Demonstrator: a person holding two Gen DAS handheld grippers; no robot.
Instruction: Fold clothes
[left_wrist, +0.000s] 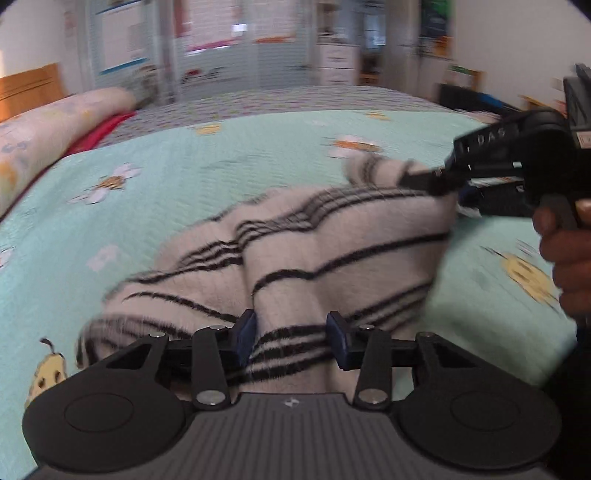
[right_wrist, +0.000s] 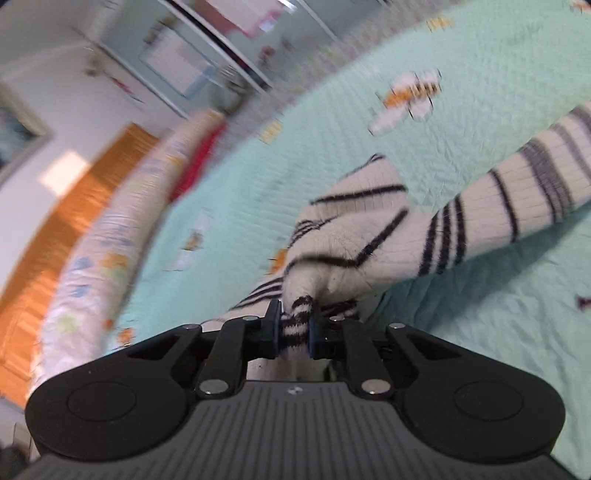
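Both grippers apparently pinch striped sweater (left_wrist: 332, 258).

A white sweater (left_wrist: 332, 251) with thin black stripes. The mint-green quilt (left_wrist: 229, 162) carries white daisies, orange bees and yellow pears.

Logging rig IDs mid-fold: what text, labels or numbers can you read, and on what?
"DAS": on the black body of the right tool, the only legible text.
Wall posters: too blurred to read.
Striped sweater, bedspread: no text.
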